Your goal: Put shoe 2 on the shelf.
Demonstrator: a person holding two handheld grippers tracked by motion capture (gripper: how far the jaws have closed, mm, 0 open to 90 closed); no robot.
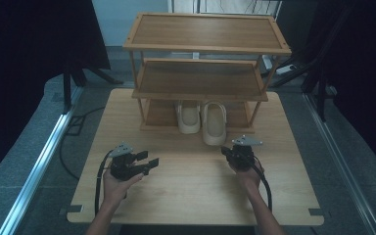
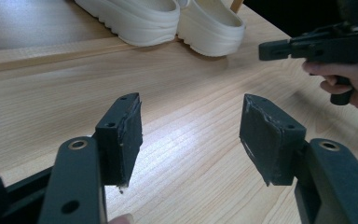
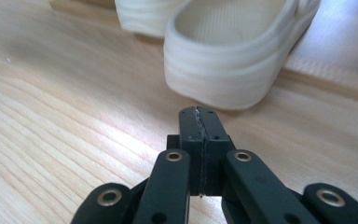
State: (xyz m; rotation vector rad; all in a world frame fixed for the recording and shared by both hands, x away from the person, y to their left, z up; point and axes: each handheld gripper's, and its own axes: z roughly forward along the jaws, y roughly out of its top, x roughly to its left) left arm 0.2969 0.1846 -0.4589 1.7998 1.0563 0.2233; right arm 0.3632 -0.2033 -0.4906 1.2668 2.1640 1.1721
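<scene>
Recording lab, black curtains (image 1: 24, 58), floor rails (image 1: 39, 161), wooden table (image 1: 196, 196)

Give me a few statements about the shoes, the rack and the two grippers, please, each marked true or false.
1. The left gripper has its jaws apart. True.
2. The right gripper grips a shoe. False: its jaws are pressed together on nothing, short of the shoe's heel.
3. Two cream shoes sit side by side at the foot of the wooden rack. True.
4. The rack's top shelf holds a shoe. False: it is bare.
5. Both grippers are over the wooden table. True.
</scene>
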